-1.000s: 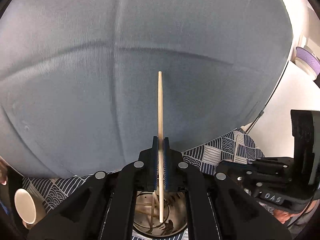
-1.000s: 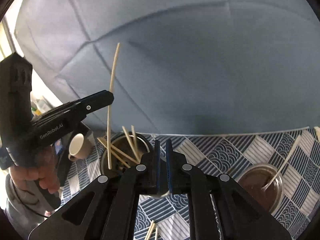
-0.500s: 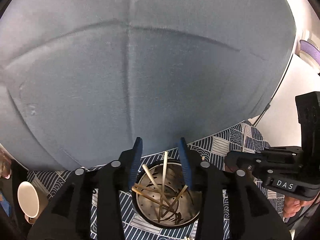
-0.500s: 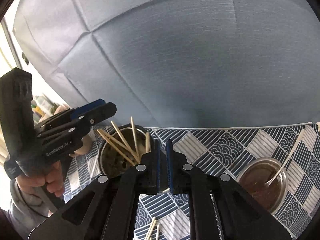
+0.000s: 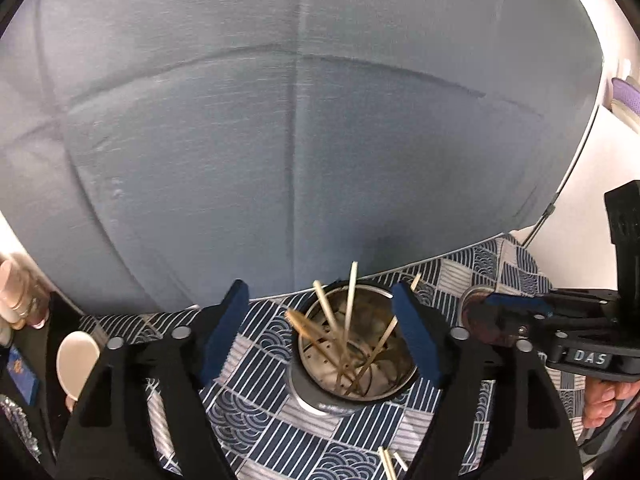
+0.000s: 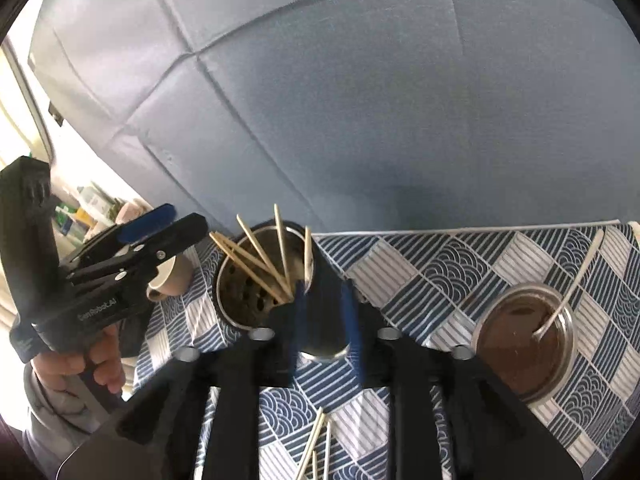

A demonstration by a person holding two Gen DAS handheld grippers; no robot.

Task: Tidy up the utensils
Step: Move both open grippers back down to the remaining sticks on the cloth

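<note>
1. The chopsticks (image 5: 349, 320) are showing as thin, pale wooden sticks, tapering toward their ends, one of them darker and blurred at its tip
2. They are standing in the holder (image 5: 352, 396), a perforated steel cylinder, leaning apart and fanning out toward 10, 12 and 2 o'clock
3. The holder is sitting on the cloth (image 5: 256, 432), a blue and white one patterned with waves and stripes, near its far edge
4. More chopsticks, the loose sticks (image 6: 316, 444), are lying flat on the cloth at 6 o'clock from the holder
5. A glass jar (image 6: 524, 344) is standing at 3 o'clock from the holder, well apart, holding something brown with a pale spoon (image 6: 568, 292) leaning out toward 1 o'clock
6. A beige mug (image 6: 176, 276) is sitting at 9 o'clock, just beside the holder
7. The left gripper (image 5: 324, 336) is opening wide, its blue pads straddling the holder's mouth and gripping nothing
8. The right gripper (image 6: 326, 320) is opening too, jaws only a little apart, nothing pressed between them, with the holder's wall lying behind the gap
</note>
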